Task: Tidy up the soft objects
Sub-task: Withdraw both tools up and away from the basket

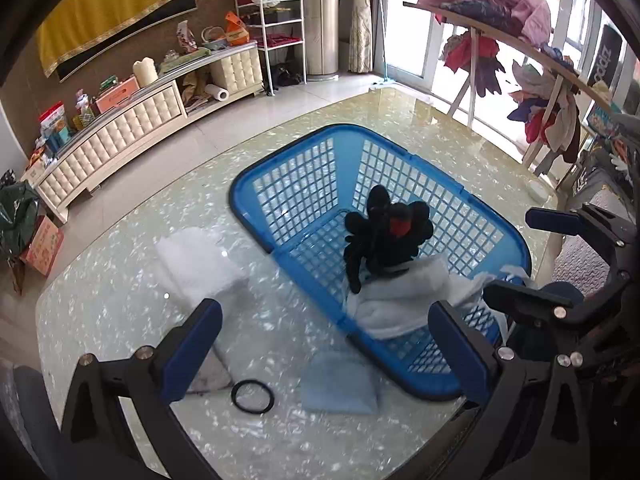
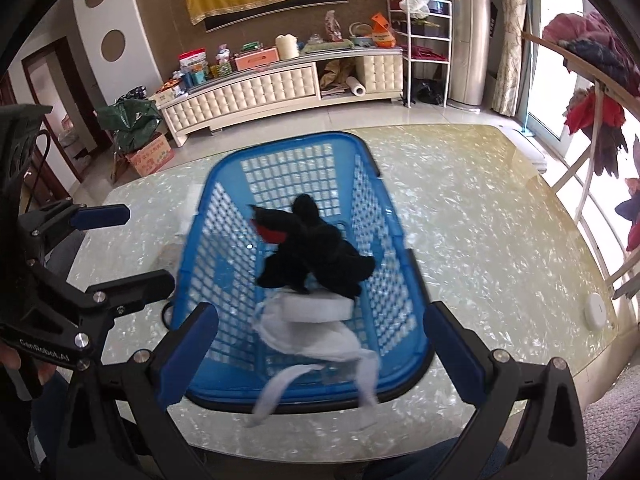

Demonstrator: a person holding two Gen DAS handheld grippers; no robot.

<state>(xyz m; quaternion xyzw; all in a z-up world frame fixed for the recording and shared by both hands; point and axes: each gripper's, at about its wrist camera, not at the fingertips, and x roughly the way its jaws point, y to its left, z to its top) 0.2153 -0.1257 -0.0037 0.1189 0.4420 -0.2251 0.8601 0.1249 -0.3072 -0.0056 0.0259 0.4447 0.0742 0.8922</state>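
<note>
A blue plastic basket (image 1: 512,236) (image 2: 224,176) stands on the marble table. Inside lie a black plush toy with a red patch (image 1: 384,240) (image 2: 316,252) and white cloths (image 1: 404,304) (image 2: 316,324); a white strip hangs over the near rim (image 2: 276,392). On the table left of the basket lie a white cloth (image 1: 196,260), a grey cloth (image 1: 212,376), a light blue cloth (image 1: 340,384) and a black ring (image 1: 253,396). My left gripper (image 1: 326,344) is open and empty above the table by the basket's corner. My right gripper (image 2: 320,352) is open and empty over the basket's near end.
The table's (image 2: 480,220) near edge runs below the basket. A white round disc (image 2: 595,311) lies at the right edge. A drying rack with clothes (image 1: 500,12) stands to the right. A cream cabinet (image 1: 120,140) lines the far wall.
</note>
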